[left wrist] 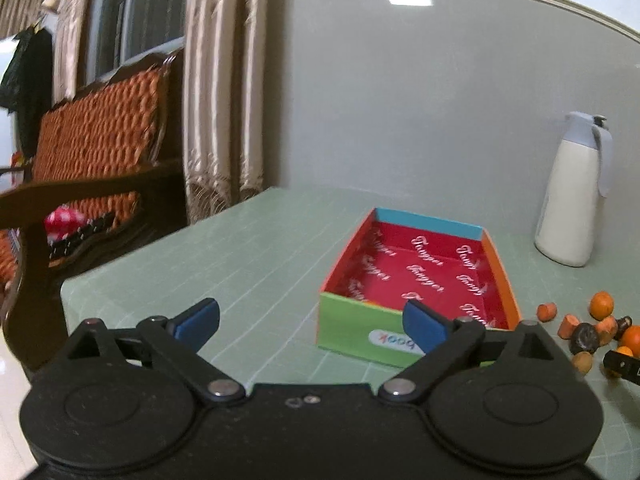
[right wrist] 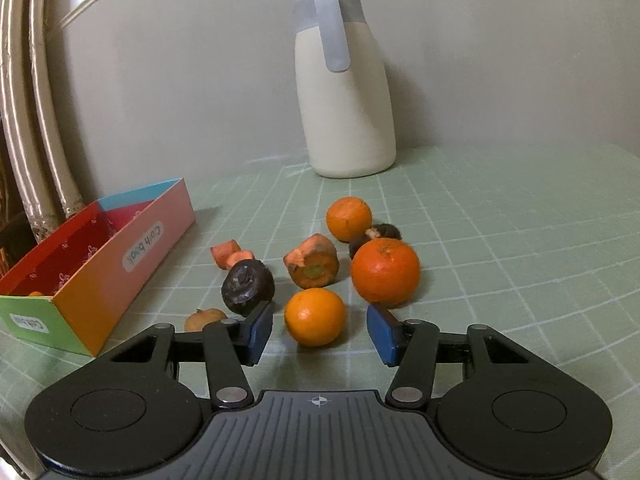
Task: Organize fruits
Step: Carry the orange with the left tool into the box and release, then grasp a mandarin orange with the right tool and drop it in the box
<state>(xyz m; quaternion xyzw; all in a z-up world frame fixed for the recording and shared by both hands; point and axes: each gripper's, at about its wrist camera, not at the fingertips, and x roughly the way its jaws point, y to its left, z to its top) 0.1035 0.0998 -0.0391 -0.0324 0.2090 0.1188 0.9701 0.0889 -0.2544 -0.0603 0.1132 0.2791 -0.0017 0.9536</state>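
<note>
A colourful open box (left wrist: 356, 326) with a red printed lining stands on the green gridded table, just ahead of my left gripper (left wrist: 312, 324). That gripper is open wide and holds nothing. A bit of orange (right wrist: 36, 293) shows inside the box (right wrist: 120, 264) by its near wall. Right of the box lies a loose pile (left wrist: 584, 336): oranges, carrot chunks and dark fruits. My right gripper (right wrist: 320, 334) is low over the pile. A small orange (right wrist: 315, 316) sits between its blue pads (right wrist: 260, 332) with a gap on both sides. Behind it lie a larger orange (right wrist: 386, 272), a carrot chunk (right wrist: 312, 266) and a dark fruit (right wrist: 248, 288).
A tall white jug (right wrist: 344, 92) with a grey lid stands at the back by the wall. A wooden chair (left wrist: 92, 152) with an orange cushion and curtains stand past the table's left edge (left wrist: 64, 292). Another orange (right wrist: 349, 219) and small carrot pieces (right wrist: 226, 252) lie further back.
</note>
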